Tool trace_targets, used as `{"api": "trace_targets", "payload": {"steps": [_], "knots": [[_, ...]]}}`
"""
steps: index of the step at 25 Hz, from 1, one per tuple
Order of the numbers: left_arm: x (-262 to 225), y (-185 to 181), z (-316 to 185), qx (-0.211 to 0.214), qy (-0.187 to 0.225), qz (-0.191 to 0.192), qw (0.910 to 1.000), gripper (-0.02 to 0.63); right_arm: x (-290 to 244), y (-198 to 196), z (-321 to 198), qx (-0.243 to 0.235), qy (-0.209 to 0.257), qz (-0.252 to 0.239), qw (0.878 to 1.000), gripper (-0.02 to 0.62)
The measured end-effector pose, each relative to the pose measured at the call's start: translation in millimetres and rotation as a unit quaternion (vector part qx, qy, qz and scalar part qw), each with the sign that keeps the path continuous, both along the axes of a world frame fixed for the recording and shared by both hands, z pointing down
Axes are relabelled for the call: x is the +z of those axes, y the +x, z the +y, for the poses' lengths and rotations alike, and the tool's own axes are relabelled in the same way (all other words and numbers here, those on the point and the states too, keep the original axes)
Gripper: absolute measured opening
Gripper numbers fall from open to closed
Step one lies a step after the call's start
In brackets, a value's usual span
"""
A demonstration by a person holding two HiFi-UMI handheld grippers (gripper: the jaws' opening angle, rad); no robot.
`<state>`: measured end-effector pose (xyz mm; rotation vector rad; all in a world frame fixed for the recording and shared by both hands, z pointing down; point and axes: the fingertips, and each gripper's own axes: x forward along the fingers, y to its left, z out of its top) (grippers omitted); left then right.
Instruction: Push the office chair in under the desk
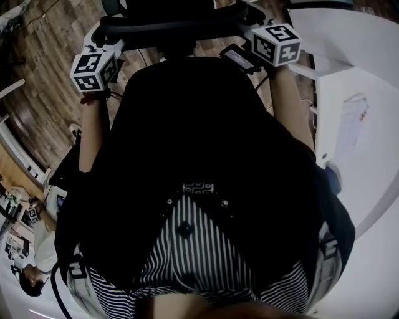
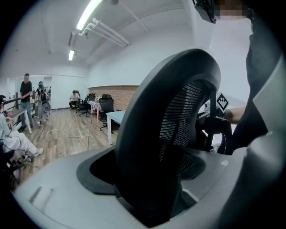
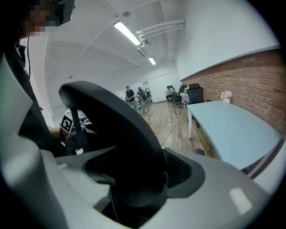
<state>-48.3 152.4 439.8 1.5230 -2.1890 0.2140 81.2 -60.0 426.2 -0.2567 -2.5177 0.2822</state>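
The black office chair's backrest top [image 1: 174, 25] runs across the top of the head view, between my two grippers. My left gripper [image 1: 103, 47] holds its left end. In the left gripper view the curved grey rim and mesh of the chair [image 2: 178, 89] fill the space between the jaws of the left gripper [image 2: 147, 179], and both pads lie against it. My right gripper [image 1: 249, 19] is at the rim's right end. In the right gripper view the chair rim [image 3: 111, 116] passes between the wide jaws of the right gripper [image 3: 134, 179], with a dark gap on one side.
A white desk [image 1: 368, 156] lies to my right, and a pale table [image 3: 232, 129] stands along the brick wall. Wood floor stretches to the left, where several people [image 2: 27, 96] stand far off and one sits [image 1: 31, 274]. More chairs [image 2: 105, 105] stand in the distance.
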Motion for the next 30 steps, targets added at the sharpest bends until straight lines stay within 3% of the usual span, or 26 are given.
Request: {"api": "trace_targets", "payload": {"steps": [11, 23, 30], "knots": [[1.8, -0.1, -3.3, -0.033, -0.025, 0.018, 0.9990, 0.376, 0.8, 0.2, -5.4, -0.005, -0.002, -0.011, 1.000, 0.298], [3.9, -2.6, -12.3, -0.050, -0.029, 0.015, 0.9982, 0.397, 4.5, 7.9, -6.5, -0.027, -0.043, -0.007, 0.999, 0.278], [0.7, -20.4, -20.5, -0.014, -0.025, 0.010, 0.9996, 0.396, 5.2, 4.6, -5.0, 0.011, -0.045, -0.004, 0.999, 0.274]]}}
